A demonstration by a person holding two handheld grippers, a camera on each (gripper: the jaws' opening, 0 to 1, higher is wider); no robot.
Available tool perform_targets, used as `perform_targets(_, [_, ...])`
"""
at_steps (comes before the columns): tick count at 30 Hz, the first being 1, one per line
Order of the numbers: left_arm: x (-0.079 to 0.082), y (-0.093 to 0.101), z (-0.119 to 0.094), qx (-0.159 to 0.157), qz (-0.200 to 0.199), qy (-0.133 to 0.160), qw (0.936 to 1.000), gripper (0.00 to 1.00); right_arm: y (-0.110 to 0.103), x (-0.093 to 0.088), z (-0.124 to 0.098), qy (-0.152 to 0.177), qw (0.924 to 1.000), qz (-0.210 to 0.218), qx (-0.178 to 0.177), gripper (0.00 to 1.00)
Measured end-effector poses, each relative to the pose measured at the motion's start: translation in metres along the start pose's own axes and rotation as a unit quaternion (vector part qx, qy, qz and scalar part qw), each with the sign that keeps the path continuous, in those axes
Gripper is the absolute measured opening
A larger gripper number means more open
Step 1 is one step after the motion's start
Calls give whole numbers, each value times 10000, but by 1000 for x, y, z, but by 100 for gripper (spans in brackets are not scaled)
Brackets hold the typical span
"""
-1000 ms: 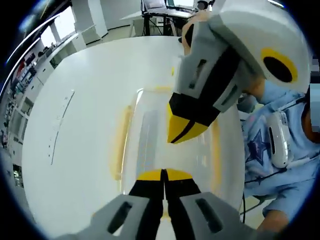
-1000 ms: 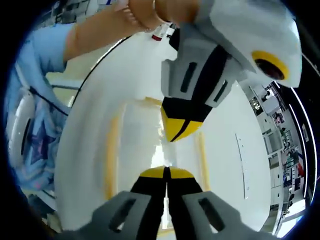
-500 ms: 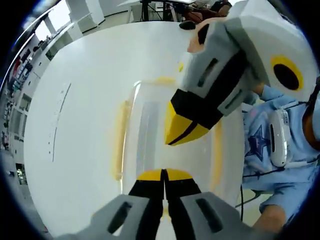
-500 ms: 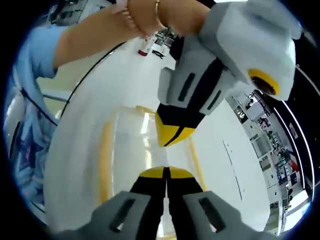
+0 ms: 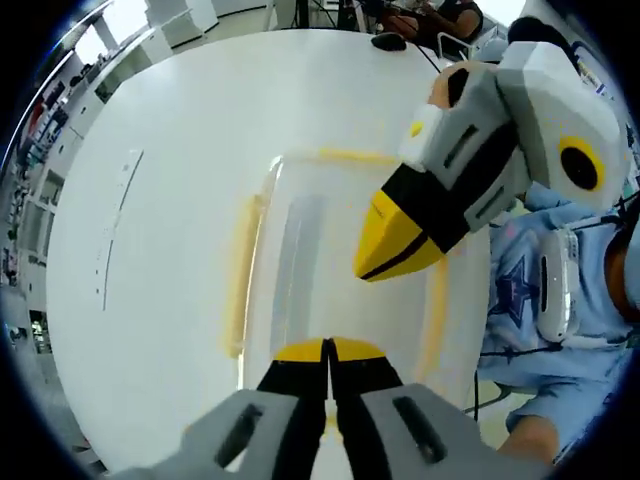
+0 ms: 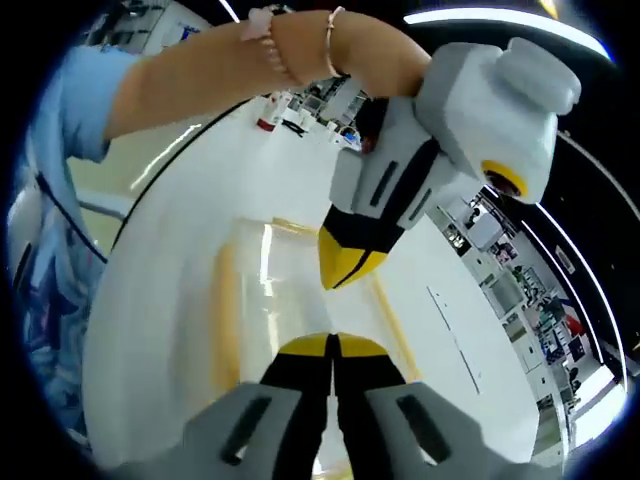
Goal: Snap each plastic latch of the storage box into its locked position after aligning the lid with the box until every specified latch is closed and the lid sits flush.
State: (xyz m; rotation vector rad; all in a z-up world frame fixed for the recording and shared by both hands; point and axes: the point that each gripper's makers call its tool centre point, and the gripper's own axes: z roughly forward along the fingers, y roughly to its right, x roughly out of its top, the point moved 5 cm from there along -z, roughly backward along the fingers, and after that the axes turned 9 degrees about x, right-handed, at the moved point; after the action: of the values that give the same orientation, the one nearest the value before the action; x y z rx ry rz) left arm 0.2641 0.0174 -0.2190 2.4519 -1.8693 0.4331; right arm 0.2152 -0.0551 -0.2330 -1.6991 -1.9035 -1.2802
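Since a second ago the right gripper (image 5: 395,255) has drawn back from over the middle of the box (image 5: 300,270) toward its right-hand edge in the left gripper view, and the left gripper (image 6: 345,268) sits higher and farther off in the right gripper view. The clear box with its lid (image 6: 270,300) on lies on the round white table (image 5: 170,140), directly ahead of both grippers, which face each other across it. Yellow latches (image 5: 238,275) run along its long sides, with another yellow strip (image 5: 345,157) at the far end; I cannot tell from here whether they are snapped down. Both grippers have their yellow-tipped jaws pressed together, holding nothing. The left gripper (image 5: 327,352) rests low at the near end of the box, and the right gripper (image 6: 331,346) does the same from the opposite end. A person's bare forearm (image 6: 250,55) reaches across above the table.
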Motion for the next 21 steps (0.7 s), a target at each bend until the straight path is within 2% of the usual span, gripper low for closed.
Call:
perform_targets(3, [1,0,0,21,3,-83,10000,0,-5,0,-4,182,9996,198,-20,0])
perform_targets(7, [2,0,0,23,20,-176,9998,0,-12,2,-8,288,9993,221,-87,0])
perform_targets(9, [2,-1,0,-14,-41,-223,9997,0,-20,6,-8,514,9983,250,127,0])
perform_targets(10, [2,-2,0,-28,-63,-238,9997,0,-22,7,-8,533,9982,255,110,0])
perform_targets(12, [1,-1,0,-54,-89,-253,9996,0,-24,7,-9,513,9984,181,-135,0])
perform_targets(17, [-1,3,1,-68,-135,-243,9996,0,-32,8,-9,578,9970,151,-487,0])
perform_targets(21, [-2,6,2,-22,-170,-314,9994,0,-36,9,-8,870,9940,259,-608,0])
